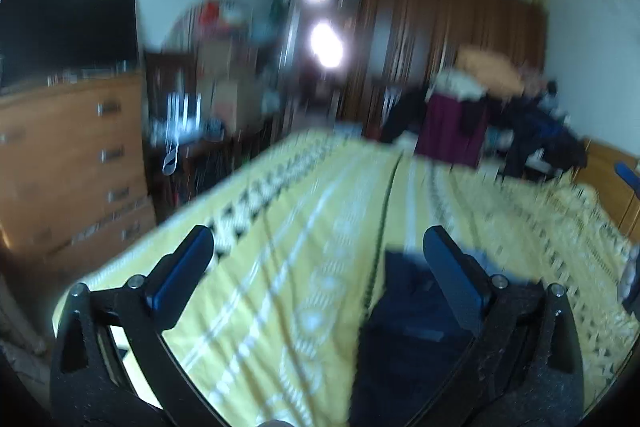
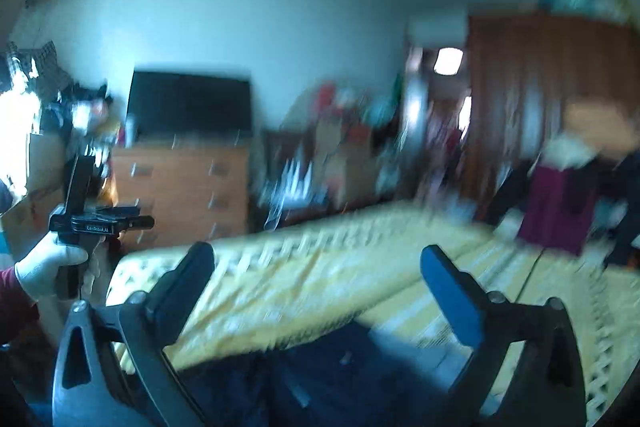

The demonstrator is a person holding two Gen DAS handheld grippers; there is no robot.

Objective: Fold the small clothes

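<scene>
- Dark blue garment (image 1: 408, 327) lies on the bed (image 1: 304, 227), near edge, on the yellow patterned cover; both views blurred, so its folds cannot be made out.
- Left claw (image 1: 320, 251): jaws spread wide, nothing between the pads. Garment sits below and just beside the right finger (image 1: 452, 275); no contact visible.
- Right claw (image 2: 316, 267): jaws spread wide, empty. Garment (image 2: 320, 379) lies below it, in the near part of the view.
- Right wrist view, far left: a hand (image 2: 48, 267) in a pale glove with a dark red sleeve holds the handle of the left claw (image 2: 140, 222) raised above the left edge of the bed.
- Far left: wooden chest of drawers (image 1: 72, 163) with a dark screen (image 1: 68, 27) on top.
- Far right: brown wardrobe (image 1: 452, 39); heaped clothes (image 1: 520, 119) at the far end of the bed.
</scene>
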